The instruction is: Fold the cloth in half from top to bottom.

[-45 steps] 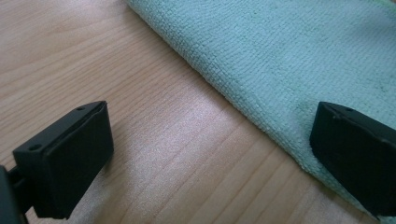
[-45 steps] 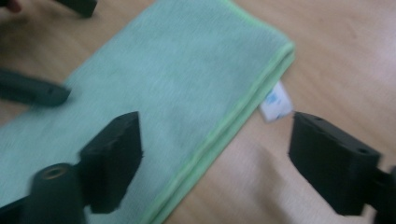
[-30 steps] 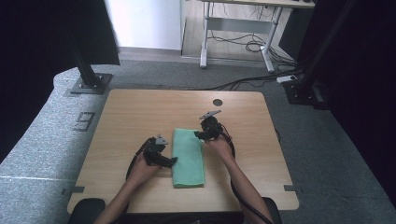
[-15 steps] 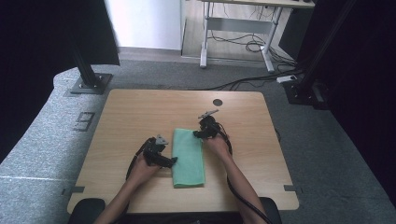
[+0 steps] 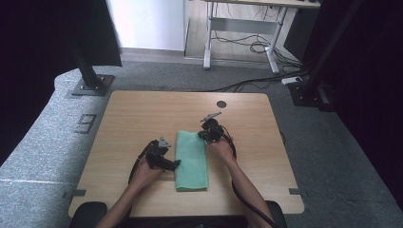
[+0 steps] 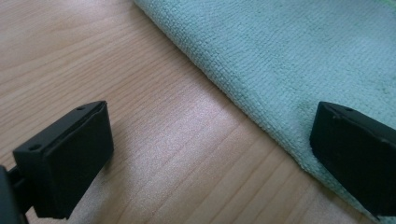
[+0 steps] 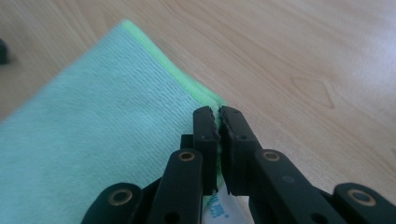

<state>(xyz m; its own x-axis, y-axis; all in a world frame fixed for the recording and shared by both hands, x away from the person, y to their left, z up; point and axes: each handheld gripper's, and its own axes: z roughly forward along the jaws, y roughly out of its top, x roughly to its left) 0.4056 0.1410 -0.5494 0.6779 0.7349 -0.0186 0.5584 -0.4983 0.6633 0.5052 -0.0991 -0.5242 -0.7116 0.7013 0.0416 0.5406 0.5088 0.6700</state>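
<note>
Green cloth (image 5: pixel 192 160) lies folded mid-table (image 5: pixel 142 114), long axis running away from you. Your right gripper (image 7: pixel 219 122) has just been closing and now pinches the cloth's far right corner. Your left gripper (image 6: pixel 210 154) stands wide, straddling the near left edge, nothing gripped. White tag under the right jaws; print unreadable.

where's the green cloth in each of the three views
High view: the green cloth lies folded at the table's middle front, between the two grippers.
Left gripper view: it covers the upper right, its long edge running diagonally, one jaw over it.
Right gripper view: it fills the left half, its corner at the closed jaws.
Shared landmark: the light wooden table under the cloth.
</note>
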